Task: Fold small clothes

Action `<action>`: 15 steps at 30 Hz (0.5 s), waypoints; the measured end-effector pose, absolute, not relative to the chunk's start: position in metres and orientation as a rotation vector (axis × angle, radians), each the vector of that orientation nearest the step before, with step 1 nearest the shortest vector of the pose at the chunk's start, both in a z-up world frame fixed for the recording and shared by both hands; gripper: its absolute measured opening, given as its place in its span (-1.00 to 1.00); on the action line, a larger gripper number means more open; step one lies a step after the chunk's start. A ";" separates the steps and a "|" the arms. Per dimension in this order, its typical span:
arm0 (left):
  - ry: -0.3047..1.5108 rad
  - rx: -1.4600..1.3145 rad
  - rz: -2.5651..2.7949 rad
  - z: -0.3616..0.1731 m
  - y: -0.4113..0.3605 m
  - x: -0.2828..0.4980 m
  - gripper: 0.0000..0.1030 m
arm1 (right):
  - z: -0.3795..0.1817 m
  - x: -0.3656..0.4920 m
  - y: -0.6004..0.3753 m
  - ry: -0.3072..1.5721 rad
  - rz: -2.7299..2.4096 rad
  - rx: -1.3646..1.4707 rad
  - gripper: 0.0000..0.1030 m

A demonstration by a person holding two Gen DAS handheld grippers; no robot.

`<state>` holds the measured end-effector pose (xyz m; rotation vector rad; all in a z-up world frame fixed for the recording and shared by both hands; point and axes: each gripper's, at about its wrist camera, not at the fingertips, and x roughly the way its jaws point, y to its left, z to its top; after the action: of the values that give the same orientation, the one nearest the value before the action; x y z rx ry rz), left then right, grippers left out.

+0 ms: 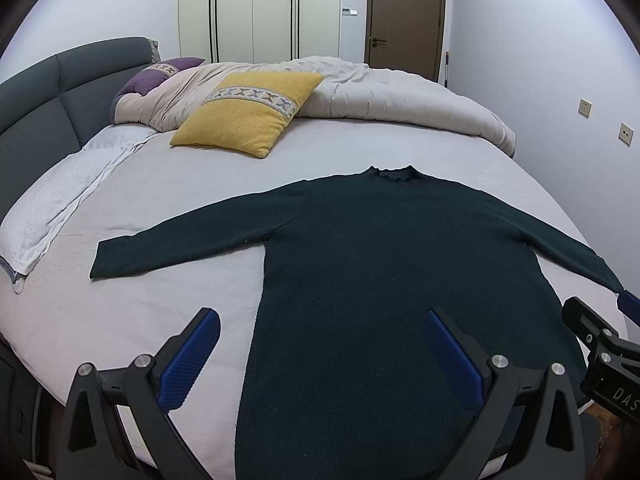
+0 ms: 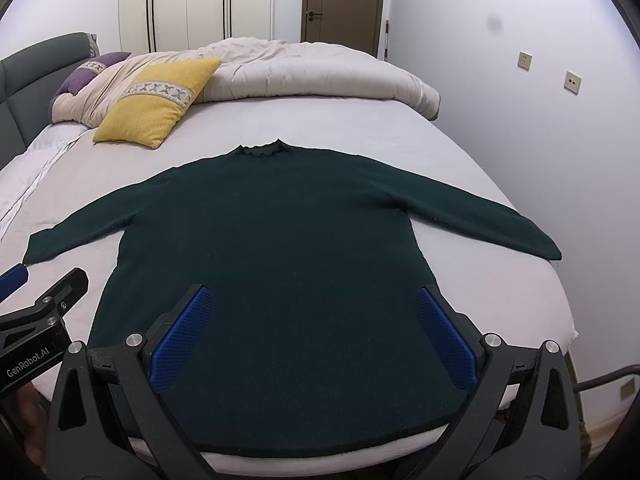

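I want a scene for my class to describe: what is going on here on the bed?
A person holds two grippers over a dark green sweater spread flat on a bed, sleeves out to both sides. The left gripper and right gripper are both open above the hem end, and neither holds the cloth. No fold has been made yet. A yellow pillow and a duvet lie beyond the collar.

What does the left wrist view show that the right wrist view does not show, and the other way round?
Only the left wrist view shows the folded white towel lying along the bed's left edge, and the left gripper open over the sweater's left side.

Only the right wrist view shows the sweater's bottom hem at the mattress edge, the whole right sleeve, and the right gripper open above the sweater body.

Both show the dark green sweater spread flat, the yellow pillow, the duvet and the door.
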<state>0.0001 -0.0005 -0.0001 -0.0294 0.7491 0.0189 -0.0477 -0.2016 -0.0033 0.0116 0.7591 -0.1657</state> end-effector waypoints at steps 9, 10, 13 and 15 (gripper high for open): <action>0.749 -0.030 0.019 0.000 0.000 0.000 1.00 | -0.003 -0.047 -0.202 0.760 -0.164 0.012 0.99; 0.749 -0.030 0.019 0.000 -0.001 0.000 1.00 | -0.003 -0.048 -0.202 0.760 -0.165 0.011 0.99; 0.749 -0.030 0.019 0.000 -0.001 0.000 1.00 | -0.004 -0.047 -0.201 0.760 -0.166 0.011 0.99; 0.750 -0.030 0.018 0.000 0.000 0.000 1.00 | -0.004 -0.047 -0.201 0.761 -0.167 0.009 0.99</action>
<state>0.0001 -0.0005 -0.0001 -0.0303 0.7495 0.0182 -0.0471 -0.2010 -0.0044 0.0086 0.7613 -0.1670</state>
